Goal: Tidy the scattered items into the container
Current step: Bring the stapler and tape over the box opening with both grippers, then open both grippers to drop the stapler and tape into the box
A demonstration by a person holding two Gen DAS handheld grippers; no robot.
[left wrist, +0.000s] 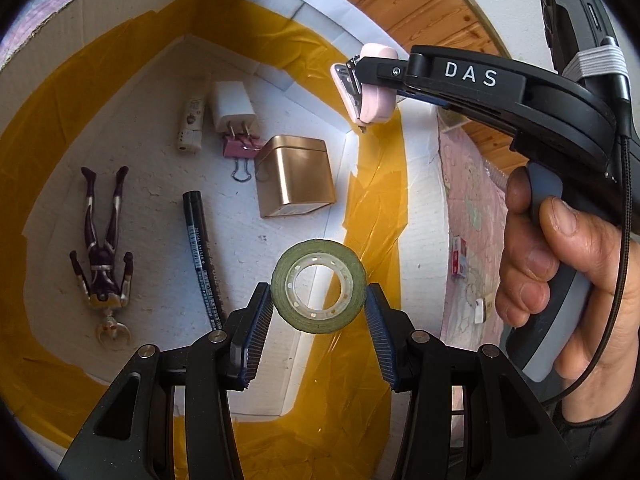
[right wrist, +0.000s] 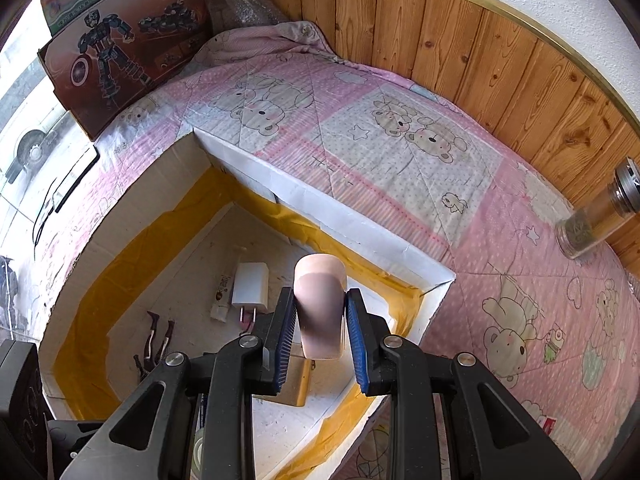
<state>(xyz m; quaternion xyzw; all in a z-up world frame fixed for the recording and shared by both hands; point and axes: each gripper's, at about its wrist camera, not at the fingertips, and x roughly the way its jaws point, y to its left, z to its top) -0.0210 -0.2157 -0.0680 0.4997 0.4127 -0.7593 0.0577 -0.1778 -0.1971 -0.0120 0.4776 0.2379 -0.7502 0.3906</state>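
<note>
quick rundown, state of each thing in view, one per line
left gripper: open, tape roll between the fingers
tape roll: above the box
right gripper: shut on pink stapler
pink stapler: held over the box
box: open
gold tin: in box, lid closed
binder clip: in box
charger: in box, prongs out
figurine: lying flat in box
black pen: lying in box, capped

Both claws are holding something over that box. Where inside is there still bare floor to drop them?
Bare floor lies in the near part of the box, below the gold tin and right of the pen, and between the figurine and pen. The far end is crowded: charger, tube, binder clip.
</note>
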